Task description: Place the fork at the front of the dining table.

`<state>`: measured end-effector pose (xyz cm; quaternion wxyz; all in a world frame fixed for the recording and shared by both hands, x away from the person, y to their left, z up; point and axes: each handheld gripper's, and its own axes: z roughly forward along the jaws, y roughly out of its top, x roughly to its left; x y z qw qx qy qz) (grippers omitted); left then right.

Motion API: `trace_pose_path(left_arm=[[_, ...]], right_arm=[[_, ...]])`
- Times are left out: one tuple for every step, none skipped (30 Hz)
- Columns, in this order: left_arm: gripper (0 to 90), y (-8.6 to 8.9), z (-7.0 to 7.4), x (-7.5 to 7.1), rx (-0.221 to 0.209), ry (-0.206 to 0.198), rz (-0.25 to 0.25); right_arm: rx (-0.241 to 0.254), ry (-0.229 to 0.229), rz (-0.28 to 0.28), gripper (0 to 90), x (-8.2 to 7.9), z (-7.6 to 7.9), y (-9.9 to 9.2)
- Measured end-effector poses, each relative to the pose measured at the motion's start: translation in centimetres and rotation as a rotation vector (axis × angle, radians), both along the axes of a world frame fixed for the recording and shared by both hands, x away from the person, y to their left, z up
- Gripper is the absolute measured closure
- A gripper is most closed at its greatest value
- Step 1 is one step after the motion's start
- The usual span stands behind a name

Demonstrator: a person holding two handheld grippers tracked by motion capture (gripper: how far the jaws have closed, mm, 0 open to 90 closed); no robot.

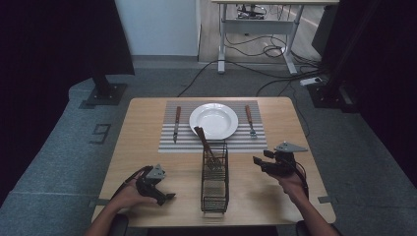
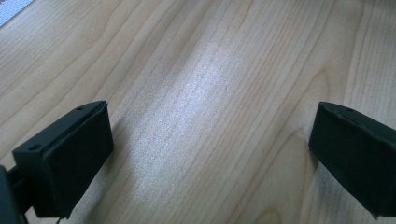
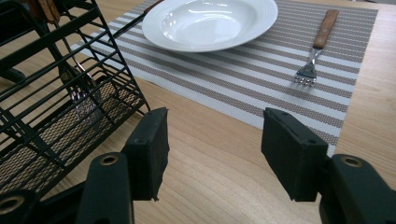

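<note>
At lower left my left gripper (image 1: 164,195) rests on the table (image 1: 147,147), jaws wide apart, empty. In the centre, the wire caddy (image 1: 215,183) holds a wooden-handled utensil (image 1: 205,145). At right, my right gripper (image 1: 257,162) hovers beside it, jaws apart, empty.

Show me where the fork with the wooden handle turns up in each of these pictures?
High view: the fork lies on the striped placemat, right of the white plate.
Left gripper view: not in it.
Right gripper view: fork upper right.
Shared landmark: the white plate.
</note>
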<state>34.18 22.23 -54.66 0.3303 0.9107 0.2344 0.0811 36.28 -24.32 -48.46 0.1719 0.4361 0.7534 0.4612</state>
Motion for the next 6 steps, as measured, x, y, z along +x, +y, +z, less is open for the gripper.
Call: trace_pose_path(left_arm=[[0.0, 0.00, 0.00, 0.00, 0.001, 0.000, 0.000], [0.0, 0.00, 0.01, 0.00, 0.001, 0.000, 0.000], [0.0, 0.00, 0.01, 0.00, 0.002, 0.001, -0.001], [0.0, -0.01, 0.02, 0.01, 0.002, 0.001, -0.001], [0.0, -0.01, 0.03, 0.02, 0.005, 0.001, -0.001], [0.0, -0.02, 0.03, 0.02, 0.003, 0.002, -0.001]], right_arm=[[-0.004, 0.002, -0.001, 40.6, 0.10, -0.06, 0.03], [-0.007, 0.003, -0.002, 40.3, 0.18, -0.12, 0.03], [-0.007, 0.004, -0.005, 40.0, 0.20, -0.17, -0.01], [-0.005, 0.003, -0.011, 39.8, 0.20, -0.22, -0.05], [-0.007, 0.003, -0.013, 39.6, 0.20, -0.23, -0.17], [-0.006, 0.000, -0.017, 39.1, 0.23, -0.23, -0.23]])
